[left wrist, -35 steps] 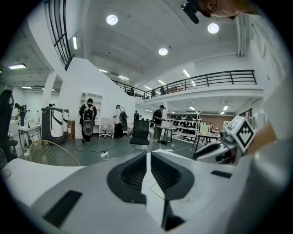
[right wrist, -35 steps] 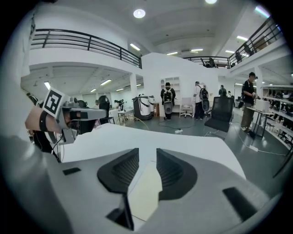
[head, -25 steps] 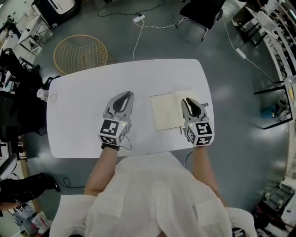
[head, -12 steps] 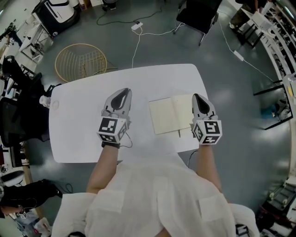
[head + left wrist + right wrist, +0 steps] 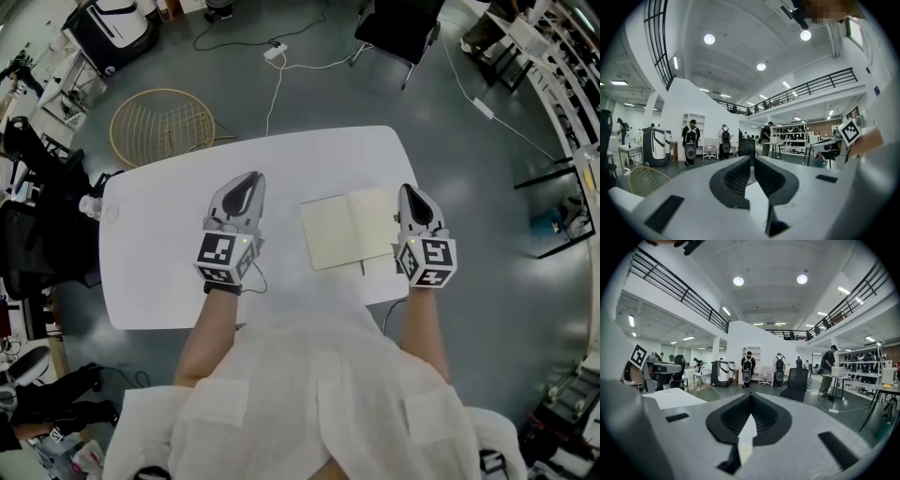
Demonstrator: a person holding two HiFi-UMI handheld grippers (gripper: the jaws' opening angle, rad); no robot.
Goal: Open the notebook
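The notebook (image 5: pixel 349 228) is lying open, pages up, on the table (image 5: pixel 159 253), toward its right end and near the front edge by the person. The left gripper (image 5: pixel 246 184) is hovering over the middle of the tabletop, well apart from the book, its jaws pressing together on nothing. The right gripper (image 5: pixel 410 194) is hanging just off the book's right edge, jaws likewise meeting with nothing between them. The opening step is looking finished. What is remaining, I judge, is only checking that the pages are lying flat and drawing both tools clear.
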